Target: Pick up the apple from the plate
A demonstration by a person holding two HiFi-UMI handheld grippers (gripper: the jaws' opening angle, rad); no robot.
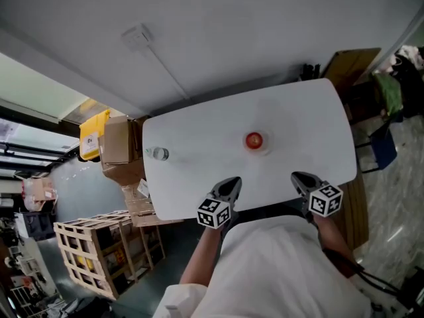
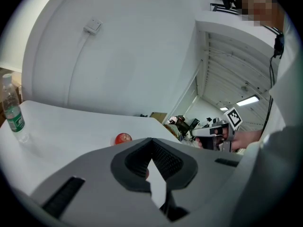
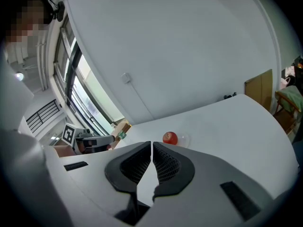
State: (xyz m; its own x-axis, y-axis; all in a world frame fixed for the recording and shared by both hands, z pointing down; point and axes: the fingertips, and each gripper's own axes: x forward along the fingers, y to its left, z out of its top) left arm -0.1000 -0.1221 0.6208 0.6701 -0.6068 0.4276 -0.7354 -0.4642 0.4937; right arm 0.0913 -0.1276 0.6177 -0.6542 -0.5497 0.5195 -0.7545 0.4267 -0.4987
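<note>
the apple (image 1: 254, 140) sits on a small pale plate (image 1: 264, 147) near the middle of the white bench (image 1: 199, 184), a little toward its right end and well in from every edge. the bench top between the apple and the near edge is bare, so nothing lies between it and either gripper. a clear plastic bottle (image 1: 159, 154) with a green label stands upright close to the left edge, well apart from the plate. the left gripper (image 1: 231, 181) and the right gripper (image 1: 299, 177) both hang over the near edge of the bench, the left one nearer the middle of that edge and the right one toward the right end, with the apple ahead of them and between their lines. in the left gripper view the jaws are clenched tip to tip with nothing held, and the apple (image 2: 123, 138) shows just above them on the bench, with the bottle (image 2: 13, 112) far off to the left. in the right gripper view the jaws are likewise pressed together and hold nothing, and the apple (image 3: 170, 137) on its plate (image 3: 182, 139) lies beyond their tips. off the bench, cardboard boxes (image 1: 116, 141) and a yellow container (image 1: 94, 135) stand by the left end, a wooden crate (image 1: 106, 244) sits on the floor below them, and a brown board (image 1: 351, 65) leans by the far right corner. a wall socket (image 1: 137, 37) with a cable running down from it is on the white wall behind the far edge.
</note>
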